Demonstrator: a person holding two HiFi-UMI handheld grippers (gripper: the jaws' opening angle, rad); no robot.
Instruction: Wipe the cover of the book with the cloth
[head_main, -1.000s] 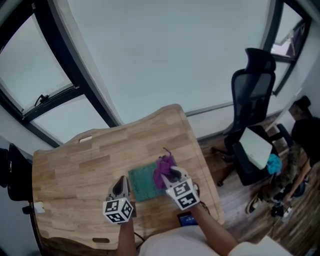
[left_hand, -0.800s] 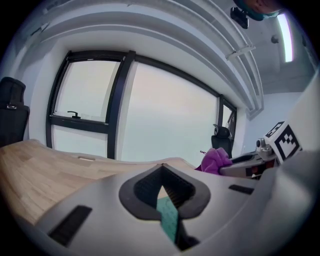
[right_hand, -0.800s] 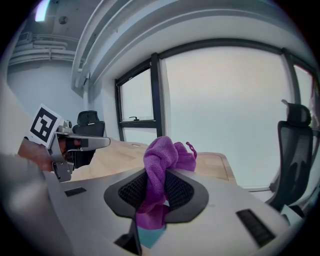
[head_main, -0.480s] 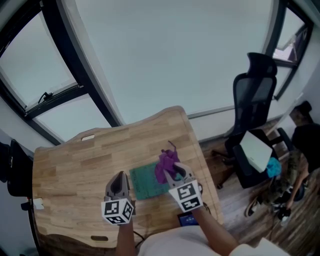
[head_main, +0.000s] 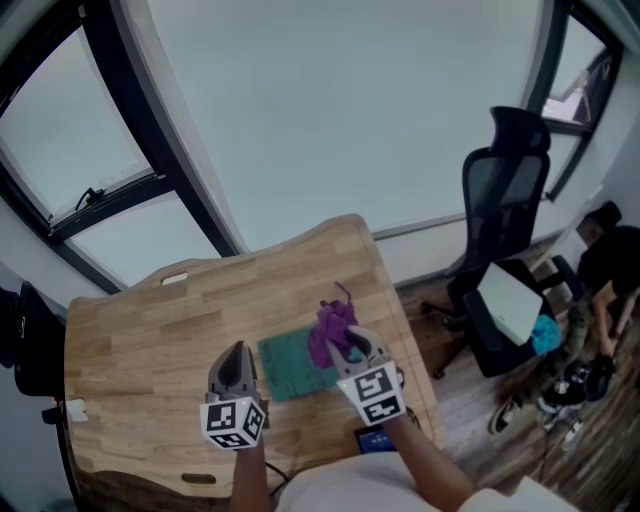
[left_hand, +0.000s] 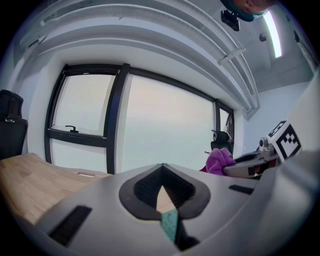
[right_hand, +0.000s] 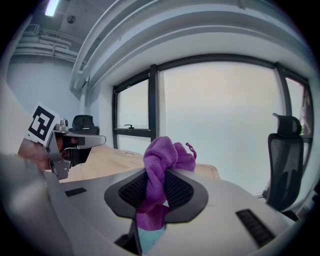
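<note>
Right tongs (head_main: 343, 347): pinching a bunched purple cloth (head_main: 330, 325) that sticks up past the tips. They are held above the right edge of the teal book (head_main: 288, 365) and tilt slightly down toward the window (head_main: 330, 120). Left tongs (head_main: 236, 353): pressed together with nothing between them, just left of the book and roughly parallel to the right pair. The book lies flat on the wooden desk (head_main: 140, 330).

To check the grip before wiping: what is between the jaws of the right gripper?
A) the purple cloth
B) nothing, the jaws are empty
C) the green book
A: in the right gripper view the purple cloth is pinched between the two pads of the right gripper, and a bunch of it stands up above the jaws.
</note>
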